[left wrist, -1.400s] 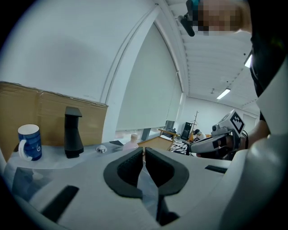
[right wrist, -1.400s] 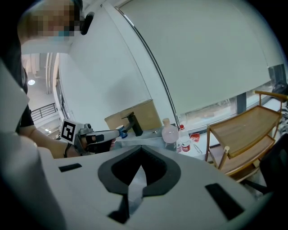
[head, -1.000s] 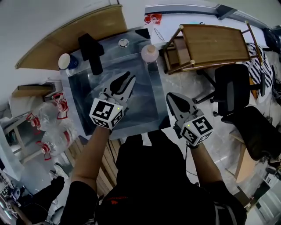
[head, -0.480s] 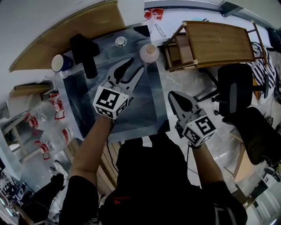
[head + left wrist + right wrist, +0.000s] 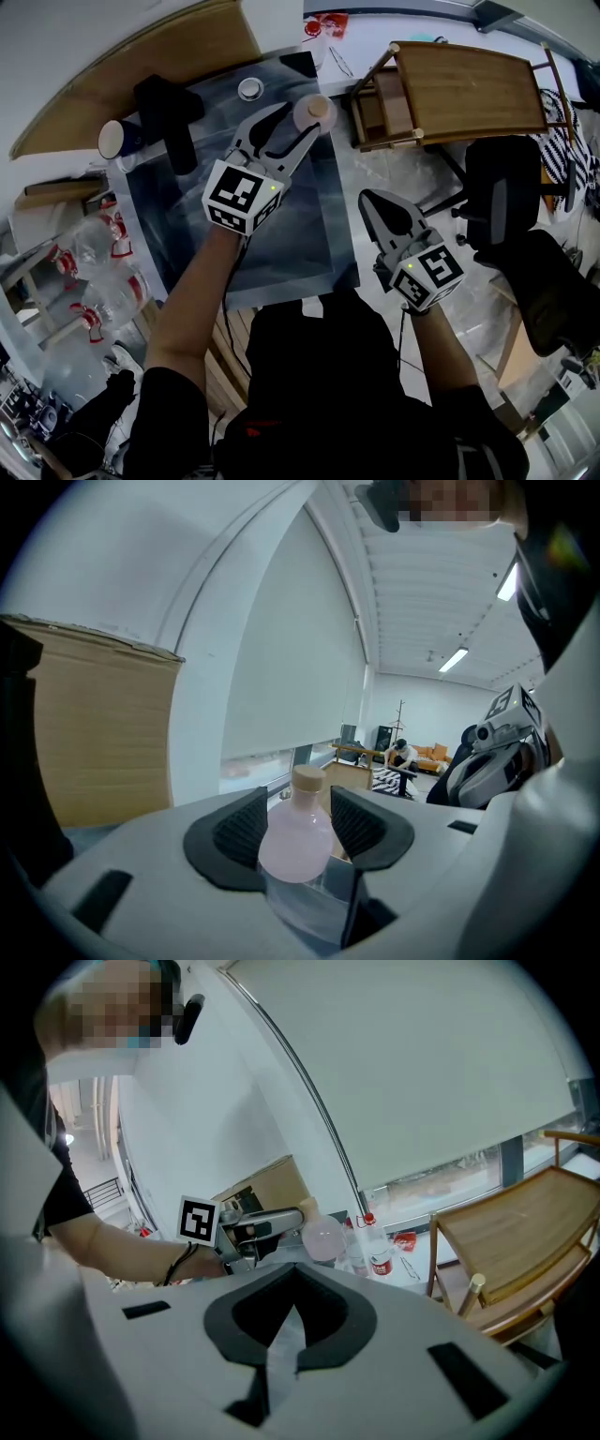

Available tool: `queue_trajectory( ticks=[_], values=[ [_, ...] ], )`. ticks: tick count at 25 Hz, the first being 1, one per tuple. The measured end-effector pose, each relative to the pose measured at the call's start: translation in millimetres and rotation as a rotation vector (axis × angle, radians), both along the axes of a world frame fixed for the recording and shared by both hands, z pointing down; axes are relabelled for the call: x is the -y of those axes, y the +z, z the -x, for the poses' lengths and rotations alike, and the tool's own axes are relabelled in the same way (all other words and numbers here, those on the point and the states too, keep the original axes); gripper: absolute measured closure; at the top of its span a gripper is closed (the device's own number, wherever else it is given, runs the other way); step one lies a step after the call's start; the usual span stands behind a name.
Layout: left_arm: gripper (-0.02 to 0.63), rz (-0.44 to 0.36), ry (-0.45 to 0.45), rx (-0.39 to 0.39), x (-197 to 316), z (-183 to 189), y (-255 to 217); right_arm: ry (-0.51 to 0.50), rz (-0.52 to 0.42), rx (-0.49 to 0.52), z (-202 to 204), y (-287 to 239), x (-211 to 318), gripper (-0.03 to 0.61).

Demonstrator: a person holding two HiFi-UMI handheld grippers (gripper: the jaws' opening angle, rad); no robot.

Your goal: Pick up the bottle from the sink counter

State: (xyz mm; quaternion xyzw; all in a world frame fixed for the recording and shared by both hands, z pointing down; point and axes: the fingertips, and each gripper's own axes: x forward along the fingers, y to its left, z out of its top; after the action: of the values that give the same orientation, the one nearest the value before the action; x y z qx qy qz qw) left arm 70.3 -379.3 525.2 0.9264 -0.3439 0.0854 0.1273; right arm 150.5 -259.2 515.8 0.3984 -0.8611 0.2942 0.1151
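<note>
Fingers of the left gripper are spread wide, having just been opening; nothing is clamped. Largest item, the sink counter, is reached across from the near side. Near and to the right, the right gripper is held off the counter, fingers together, nothing between them. At the counter's far right corner the bottle is seen upright, pale pink, framed between the left pads at their tips; no squeeze is evident. Its tan cap shows above the pads.

Progress, as judged: approach and opening done, alignment about done. Left: body to be taken deeper between the pads, jaws to be closed, bottle to be lifted clear.
</note>
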Motion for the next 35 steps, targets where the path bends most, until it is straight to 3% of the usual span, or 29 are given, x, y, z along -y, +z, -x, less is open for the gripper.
queue_trajectory(
  ticks=[18,28,35],
  values=[
    [0.404,-0.05,0.048,0.032,19.7,-28.8,10.1,-0.004,0.055,0.0,-10.7,29.6,1.8,0.574],
    [0.456,-0.11,0.056,0.088,16.6,-33.6,8.2,-0.006,0.061,0.0,-13.0,32.3,1.8,0.574],
    [0.463,-0.121,0.054,0.087,16.3,-33.1,7.5,-0.004,0.064,0.0,-13.4,33.5,1.5,0.574]
  ],
)
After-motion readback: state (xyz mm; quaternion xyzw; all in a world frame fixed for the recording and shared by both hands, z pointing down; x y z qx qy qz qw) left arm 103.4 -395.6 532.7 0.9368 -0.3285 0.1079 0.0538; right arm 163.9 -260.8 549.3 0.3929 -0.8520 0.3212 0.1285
